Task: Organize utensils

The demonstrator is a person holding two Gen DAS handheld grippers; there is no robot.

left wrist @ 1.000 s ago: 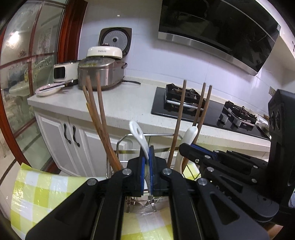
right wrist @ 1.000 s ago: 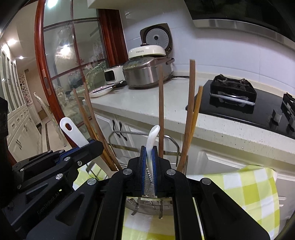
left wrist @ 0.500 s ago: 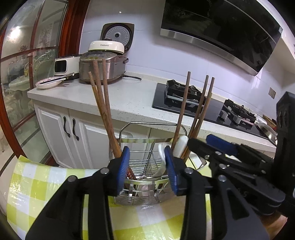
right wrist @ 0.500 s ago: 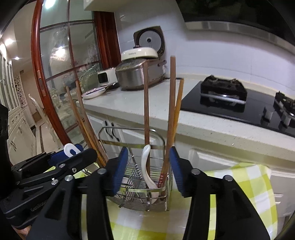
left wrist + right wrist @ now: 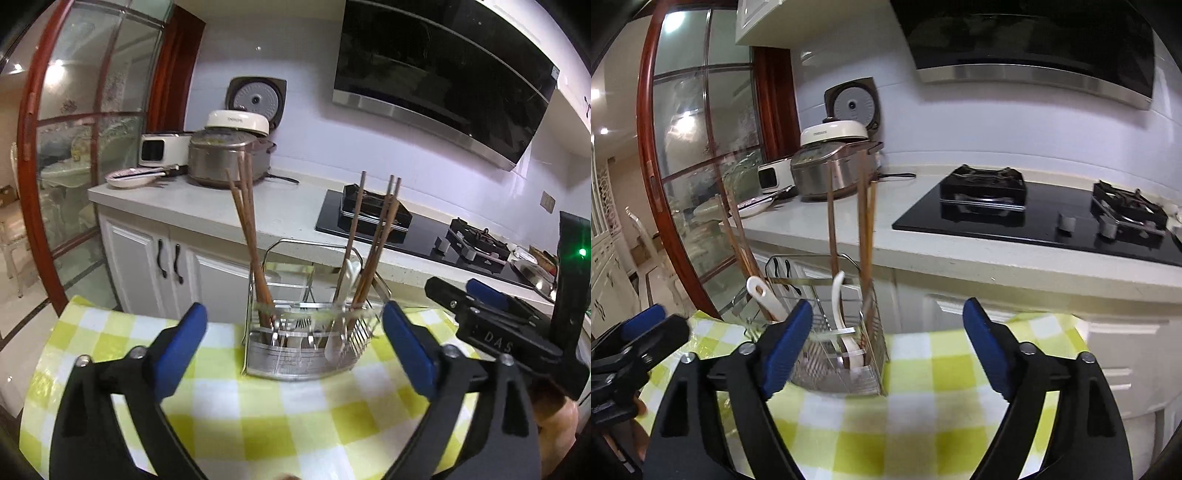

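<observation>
A steel wire utensil rack stands on a yellow-green checked cloth. Wooden chopsticks lean in its left compartment, and more chopsticks and a white spoon stand in its right one. My left gripper hangs in front of the rack with its jaws opening and nothing between them. In the right wrist view the rack holds one white spoon and another. My right gripper is also opening and empty, just right of the rack.
Behind the rack runs a white countertop with a rice cooker, a plate and a black gas hob. White cabinets stand below it. A red-framed glass door is on the left.
Both grippers were shut on white spoons over the rack. They let go, the spoons dropped into the rack, and both grippers drew back with jaws spread wide.
</observation>
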